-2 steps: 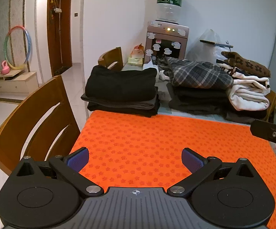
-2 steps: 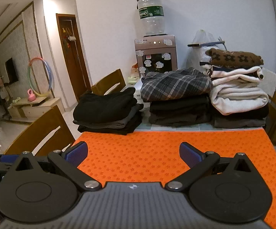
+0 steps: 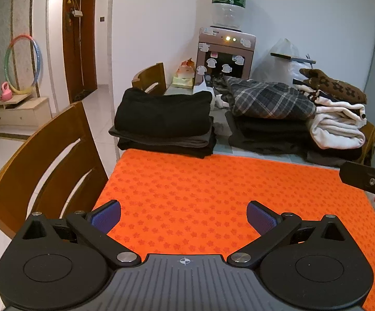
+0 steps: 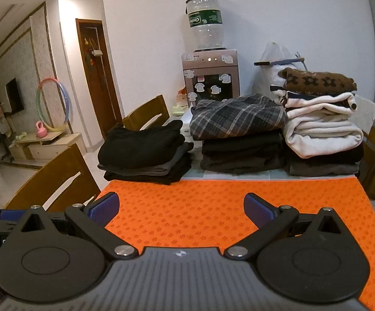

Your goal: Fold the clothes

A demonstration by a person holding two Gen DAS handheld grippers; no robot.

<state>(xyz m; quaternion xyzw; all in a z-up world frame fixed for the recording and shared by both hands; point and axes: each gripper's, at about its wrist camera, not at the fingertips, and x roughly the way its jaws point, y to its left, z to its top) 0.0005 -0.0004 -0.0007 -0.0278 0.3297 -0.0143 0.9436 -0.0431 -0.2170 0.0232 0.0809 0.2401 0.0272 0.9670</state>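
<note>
Hovering with jaws released and empty, both grippers (image 3: pixel 183 213) (image 4: pixel 181 207) risk nudging the folded stacks (image 4: pixel 239 134) mid-frame, toppling them off the surface.

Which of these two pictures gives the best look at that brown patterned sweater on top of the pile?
The right wrist view: the brown patterned sweater lies nearly side-on, its full width visible atop the white folded clothes. In the left wrist view the sweater sits near the frame's edge, smaller and slanted.
</note>
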